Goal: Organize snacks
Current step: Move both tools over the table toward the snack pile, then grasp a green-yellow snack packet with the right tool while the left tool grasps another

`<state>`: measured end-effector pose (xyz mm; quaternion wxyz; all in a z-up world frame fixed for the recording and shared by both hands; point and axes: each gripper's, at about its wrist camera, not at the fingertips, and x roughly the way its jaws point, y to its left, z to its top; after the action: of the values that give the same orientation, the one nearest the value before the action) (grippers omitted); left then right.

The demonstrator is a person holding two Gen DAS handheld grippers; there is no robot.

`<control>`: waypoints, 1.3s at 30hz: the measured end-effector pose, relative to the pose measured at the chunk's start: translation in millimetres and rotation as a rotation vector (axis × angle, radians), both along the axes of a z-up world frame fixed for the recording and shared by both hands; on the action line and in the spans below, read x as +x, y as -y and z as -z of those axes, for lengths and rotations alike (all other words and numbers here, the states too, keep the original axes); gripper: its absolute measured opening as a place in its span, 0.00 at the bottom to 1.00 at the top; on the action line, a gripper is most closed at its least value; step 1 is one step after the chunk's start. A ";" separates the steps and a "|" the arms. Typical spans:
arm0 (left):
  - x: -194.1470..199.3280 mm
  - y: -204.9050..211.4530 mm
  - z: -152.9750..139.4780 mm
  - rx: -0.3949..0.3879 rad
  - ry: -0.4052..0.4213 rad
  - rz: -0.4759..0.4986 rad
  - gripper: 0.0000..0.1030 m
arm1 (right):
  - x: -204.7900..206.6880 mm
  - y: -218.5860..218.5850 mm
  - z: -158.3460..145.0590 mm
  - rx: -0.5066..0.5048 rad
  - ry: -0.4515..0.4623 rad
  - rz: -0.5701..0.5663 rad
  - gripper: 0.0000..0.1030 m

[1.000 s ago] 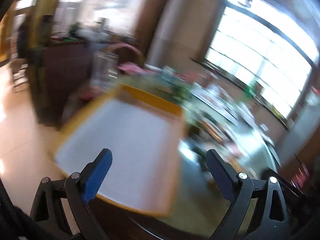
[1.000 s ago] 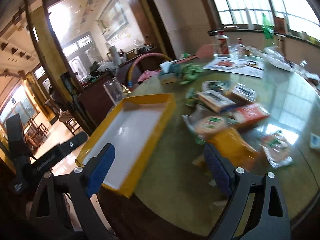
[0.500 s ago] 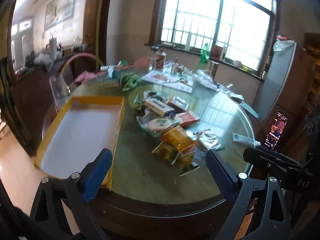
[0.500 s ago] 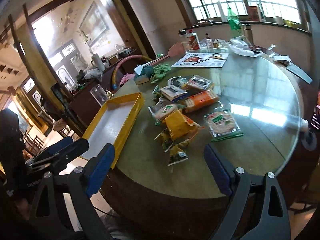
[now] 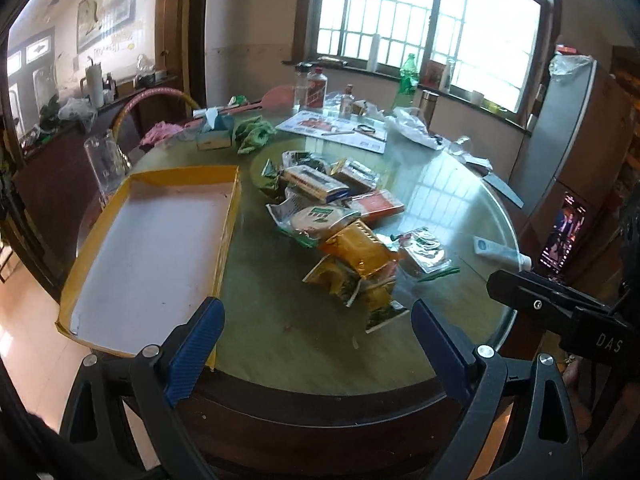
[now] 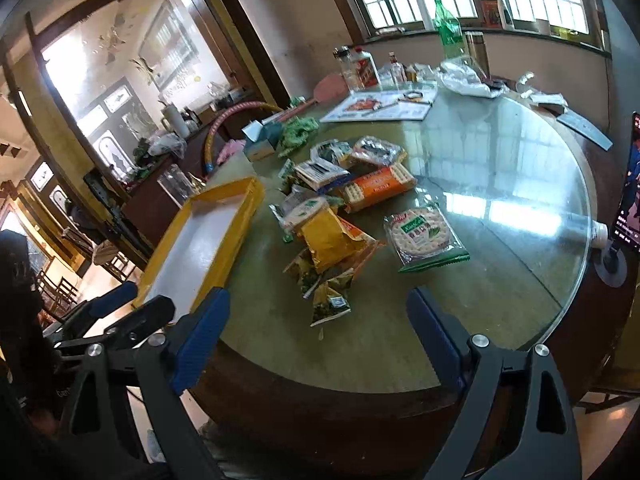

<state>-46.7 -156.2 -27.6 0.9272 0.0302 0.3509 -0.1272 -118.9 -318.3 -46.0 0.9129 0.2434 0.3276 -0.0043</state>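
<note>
Beside snack packets, bare tray

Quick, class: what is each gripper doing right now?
Left gripper: open, holding nothing.
Right gripper: open, holding nothing.

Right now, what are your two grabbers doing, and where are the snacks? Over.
Left gripper open, empty. Right gripper open, empty. Snack packets piled on glass table; yellow tray beside them, nothing in it. Nothing blocking the pile.

Left gripper and right gripper both empty, blue-padded fingers spread wide, side by side.
</note>
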 end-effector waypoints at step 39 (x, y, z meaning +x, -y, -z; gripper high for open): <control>73.8 9.0 42.0 0.008 -0.149 -0.020 0.92 | 72.1 7.6 63.0 -0.001 -0.082 -0.097 0.83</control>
<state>27.1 -165.2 -69.6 0.8997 0.0210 0.4196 -0.1184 -46.8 -325.9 -109.0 0.8980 0.2265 0.3760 0.0300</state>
